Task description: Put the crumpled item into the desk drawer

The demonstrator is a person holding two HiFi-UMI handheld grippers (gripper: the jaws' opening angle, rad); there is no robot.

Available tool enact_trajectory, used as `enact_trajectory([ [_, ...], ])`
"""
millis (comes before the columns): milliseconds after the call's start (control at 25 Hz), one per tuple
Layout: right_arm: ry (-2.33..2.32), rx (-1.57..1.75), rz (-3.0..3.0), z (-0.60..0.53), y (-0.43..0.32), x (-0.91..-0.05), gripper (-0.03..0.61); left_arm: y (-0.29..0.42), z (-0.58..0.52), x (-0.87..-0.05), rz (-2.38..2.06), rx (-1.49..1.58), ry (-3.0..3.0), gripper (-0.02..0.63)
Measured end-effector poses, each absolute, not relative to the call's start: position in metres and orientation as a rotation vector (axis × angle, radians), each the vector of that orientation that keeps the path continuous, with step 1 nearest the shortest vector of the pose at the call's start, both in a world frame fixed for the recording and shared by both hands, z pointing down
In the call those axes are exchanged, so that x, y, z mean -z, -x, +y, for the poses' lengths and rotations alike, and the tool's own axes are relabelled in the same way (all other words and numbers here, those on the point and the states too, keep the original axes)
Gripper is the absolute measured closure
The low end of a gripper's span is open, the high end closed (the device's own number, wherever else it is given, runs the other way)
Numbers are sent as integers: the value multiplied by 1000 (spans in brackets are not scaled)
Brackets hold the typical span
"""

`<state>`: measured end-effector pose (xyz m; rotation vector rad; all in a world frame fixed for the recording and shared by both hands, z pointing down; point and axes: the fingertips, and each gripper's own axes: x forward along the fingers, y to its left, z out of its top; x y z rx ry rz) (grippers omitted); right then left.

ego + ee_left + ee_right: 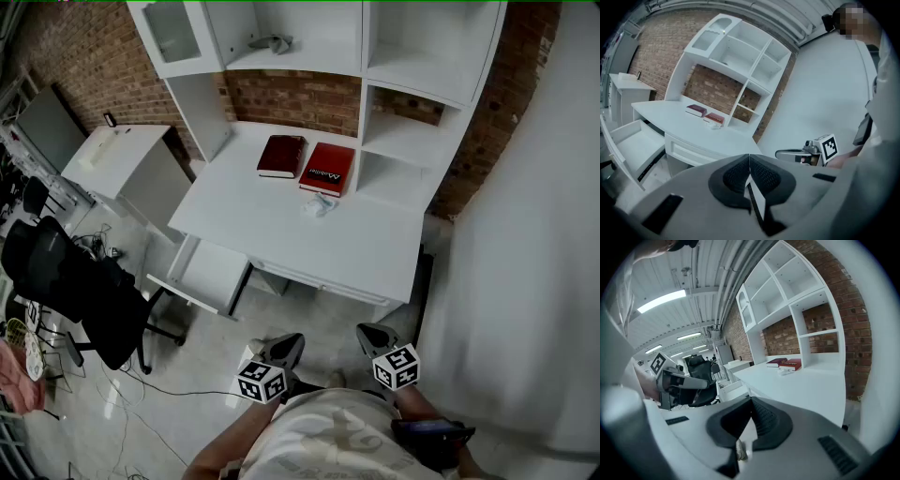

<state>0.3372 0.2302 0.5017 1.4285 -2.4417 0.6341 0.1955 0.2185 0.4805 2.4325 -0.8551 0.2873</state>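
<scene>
1. Down by the person's waist, both tools hang back, well apart from the counter (309,242). The left gripper (286,345) has its jaws pressed together with nothing between them. The right gripper (372,336) is the same, jaws flat against each other and empty. Both tip a little downward.
2. Next out, low at the counter's left end, the drawer (208,274) is pulled out and looks bare inside. So the opening bit is already sorted.
3. Off to the left of the drawer there's a black office chair (70,281), clear of the path as far as I can see.
4. Further back on the counter lies the crumpled item (319,206), a small white wad. It sits just in front of the brighter red book (327,169), with a darker red book (281,156) alongside. Can't tell if the wad touches the book. Neither gripper is anywhere near it.
5. Behind all that, the white shelf unit (412,141) stands against the brick wall.
6. Progress-wise I'd call this barely started. What's left is to step in, spread a pair of jaws, pinch the wad, carry it left to the drawer and drop it in.
</scene>
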Motion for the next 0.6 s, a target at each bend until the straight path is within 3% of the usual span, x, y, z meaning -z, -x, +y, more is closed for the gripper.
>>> enact_trajectory([
  [600, -1426, -608, -2453, 257, -334, -501, 555, -200, 253, -479, -839, -324, -2461, 592],
])
